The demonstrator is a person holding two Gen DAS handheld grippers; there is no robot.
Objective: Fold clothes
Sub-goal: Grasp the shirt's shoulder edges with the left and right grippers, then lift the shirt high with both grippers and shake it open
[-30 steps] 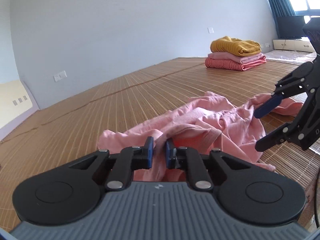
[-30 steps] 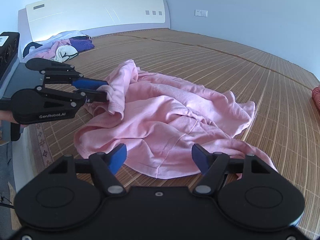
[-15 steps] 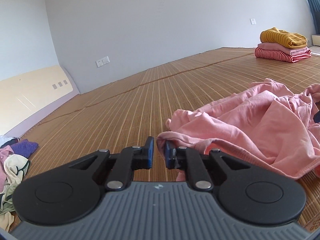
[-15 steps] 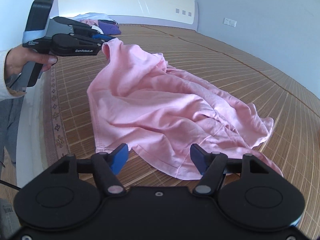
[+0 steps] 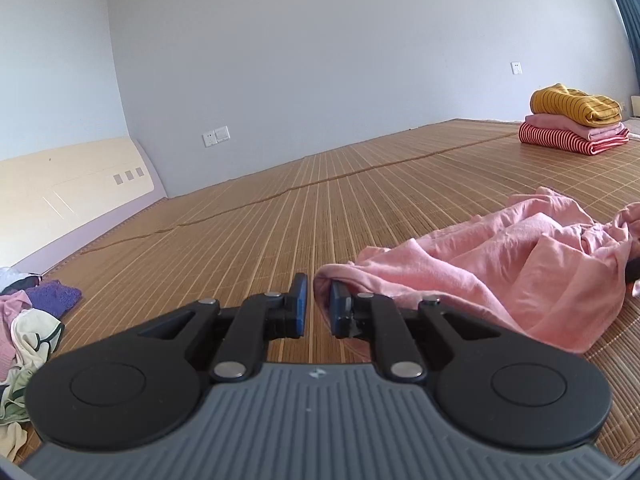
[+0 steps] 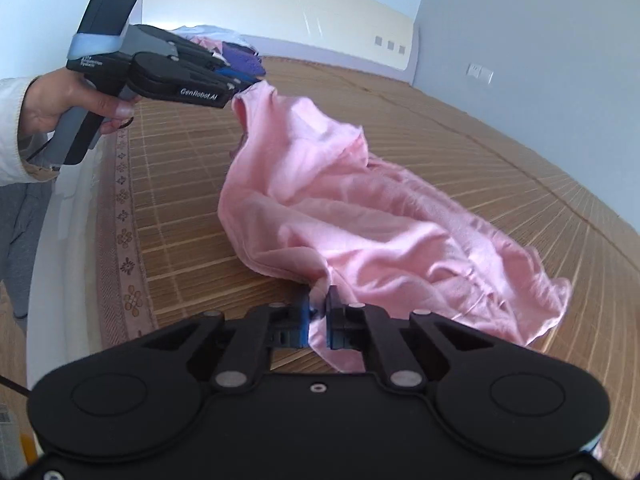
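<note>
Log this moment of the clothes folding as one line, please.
phase: spreading | left gripper: shut on pink garment | right gripper: jaws just closed, shut on pink garment | garment: crumpled on bamboo mat

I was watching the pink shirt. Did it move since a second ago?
Yes. The pink shirt now stretches between the left gripper and right gripper, its corner lifted off the bamboo mat toward the headboard.

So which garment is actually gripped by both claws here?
The loose pink garment, stretched between the left claw and the right claw. The folded stack and the crumpled pile lie untouched.
</note>
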